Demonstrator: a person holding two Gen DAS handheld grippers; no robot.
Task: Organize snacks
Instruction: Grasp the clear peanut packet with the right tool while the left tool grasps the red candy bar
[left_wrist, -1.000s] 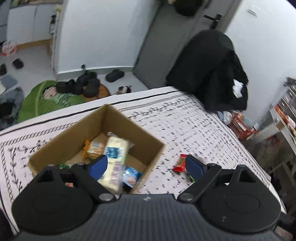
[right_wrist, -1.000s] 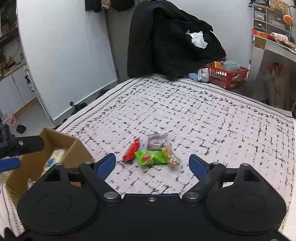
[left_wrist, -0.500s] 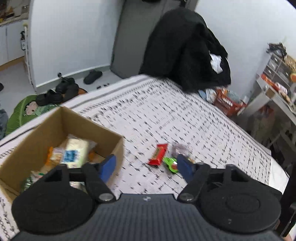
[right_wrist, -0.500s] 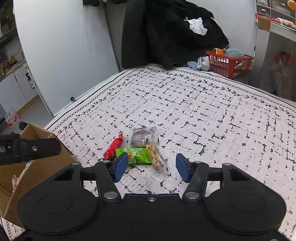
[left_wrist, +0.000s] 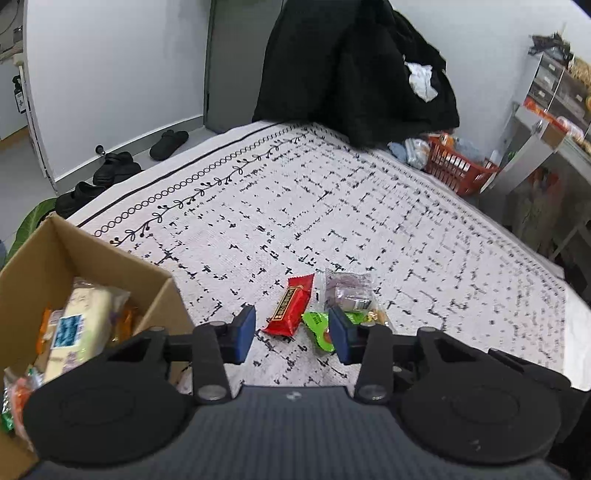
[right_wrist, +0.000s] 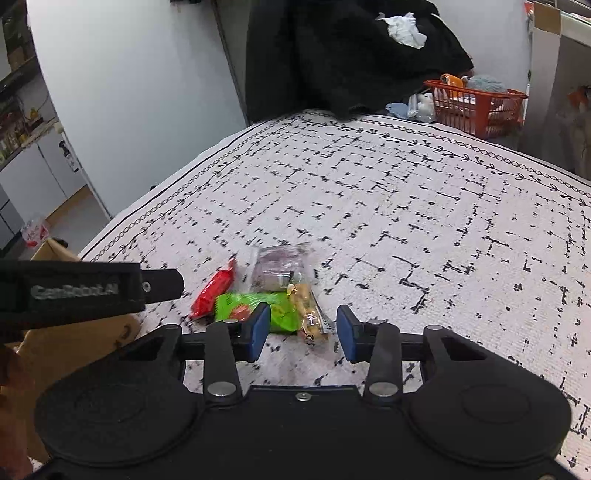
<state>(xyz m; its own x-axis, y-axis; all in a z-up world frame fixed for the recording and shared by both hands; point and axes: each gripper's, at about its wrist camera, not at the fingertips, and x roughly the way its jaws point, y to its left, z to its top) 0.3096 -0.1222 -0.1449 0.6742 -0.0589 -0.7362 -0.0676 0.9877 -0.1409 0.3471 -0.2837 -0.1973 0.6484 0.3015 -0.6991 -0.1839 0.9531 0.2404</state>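
Both grippers bear down on the loose snacks, jaws closing on nothing yet: left gripper (left_wrist: 291, 334) over the red packet (left_wrist: 291, 312), right gripper (right_wrist: 302, 334) over the peanut bar (right_wrist: 309, 314). Next, I'd say: pinch, then carry to the cardboard box (left_wrist: 44, 254).

Red snack packet (left_wrist: 291, 311), green packet (right_wrist: 255, 311), black-flecked white cloth (left_wrist: 369, 221)
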